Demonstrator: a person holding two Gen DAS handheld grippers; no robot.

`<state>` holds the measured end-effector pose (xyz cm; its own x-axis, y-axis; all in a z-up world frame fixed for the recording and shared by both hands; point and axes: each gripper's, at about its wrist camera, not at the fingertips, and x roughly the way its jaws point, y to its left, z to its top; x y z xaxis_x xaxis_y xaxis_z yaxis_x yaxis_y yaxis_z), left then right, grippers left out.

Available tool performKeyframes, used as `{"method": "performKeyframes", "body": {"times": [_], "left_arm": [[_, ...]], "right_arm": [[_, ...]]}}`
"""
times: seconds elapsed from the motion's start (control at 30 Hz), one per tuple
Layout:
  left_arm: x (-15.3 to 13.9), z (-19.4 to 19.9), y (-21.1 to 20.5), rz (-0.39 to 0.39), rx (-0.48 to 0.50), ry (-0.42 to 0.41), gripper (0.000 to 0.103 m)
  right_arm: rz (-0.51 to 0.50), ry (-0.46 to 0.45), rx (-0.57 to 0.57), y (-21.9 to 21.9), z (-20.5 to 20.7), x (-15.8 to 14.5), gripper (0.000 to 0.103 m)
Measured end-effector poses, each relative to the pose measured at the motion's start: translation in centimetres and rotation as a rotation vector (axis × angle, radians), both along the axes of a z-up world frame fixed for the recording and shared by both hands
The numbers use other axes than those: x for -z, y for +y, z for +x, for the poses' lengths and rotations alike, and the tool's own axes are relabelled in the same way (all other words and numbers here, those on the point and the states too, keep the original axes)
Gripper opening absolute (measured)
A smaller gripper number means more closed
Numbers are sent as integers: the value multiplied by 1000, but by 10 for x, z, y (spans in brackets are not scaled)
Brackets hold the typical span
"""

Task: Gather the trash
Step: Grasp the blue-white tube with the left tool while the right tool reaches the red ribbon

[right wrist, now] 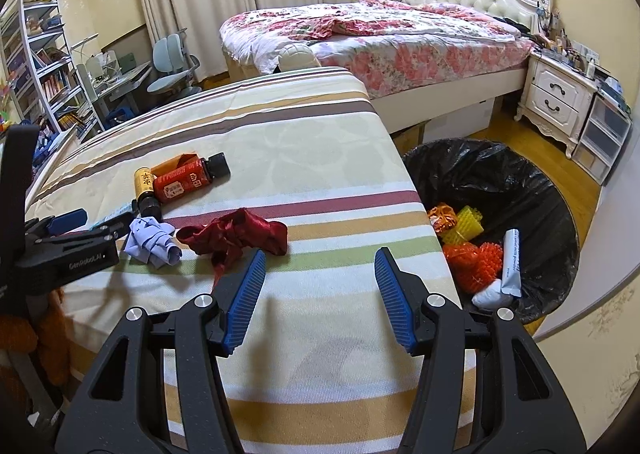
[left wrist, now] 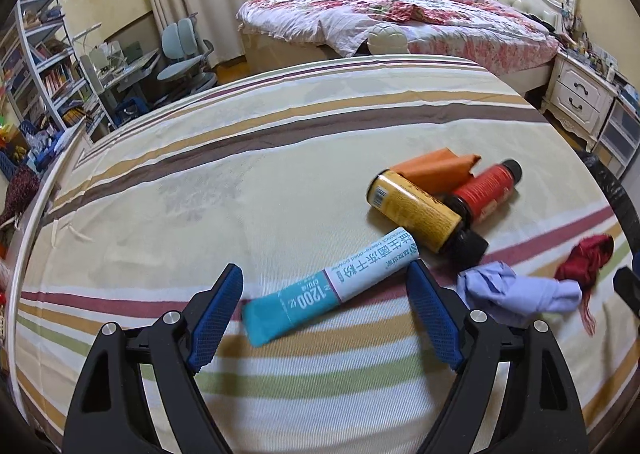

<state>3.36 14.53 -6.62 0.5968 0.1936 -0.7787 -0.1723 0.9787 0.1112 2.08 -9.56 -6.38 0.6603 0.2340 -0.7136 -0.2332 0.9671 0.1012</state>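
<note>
On the striped bed cover (left wrist: 240, 173) lies a teal-and-white sachet (left wrist: 332, 286), between the wide-apart fingers of my left gripper (left wrist: 326, 274); the pads do not touch it. Beyond it lie a yellow bottle (left wrist: 420, 209), a red bottle (left wrist: 486, 189) and an orange wrapper (left wrist: 436, 167). A crumpled lilac paper (left wrist: 516, 290) and a red ribbon (left wrist: 588, 254) lie to the right. In the right wrist view my right gripper (right wrist: 320, 258) is open over bare cover, the red ribbon (right wrist: 240, 234) just beyond its left finger. The left gripper (right wrist: 68, 230) shows at the left edge.
A bin lined with a black bag (right wrist: 500, 181) stands on the floor to the right of the bed cover, holding orange and yellow scraps and a white sachet (right wrist: 512, 262). A floral bed (right wrist: 380, 37), a nightstand (right wrist: 556, 97), a desk chair (right wrist: 172, 61) and bookshelves (right wrist: 40, 53) stand beyond.
</note>
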Motion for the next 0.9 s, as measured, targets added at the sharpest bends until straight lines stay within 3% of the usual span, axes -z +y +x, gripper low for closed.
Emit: {"method": "performKeyframes", "body": {"times": [0.2, 0.5, 0.7, 0.9], "left_arm": [[0, 0, 14, -72, -32, 18, 82], [-1, -12, 21, -85, -22, 18, 80], [-5, -13, 23, -102, -5, 8, 58], [-7, -13, 20, -84, 13, -2, 29]], "right_arm": [[-1, 2, -8, 4, 5, -1, 56], [-8, 2, -20, 12, 6, 0, 56], [-11, 2, -23, 13, 6, 0, 56], [-12, 2, -25, 13, 6, 0, 56]]}}
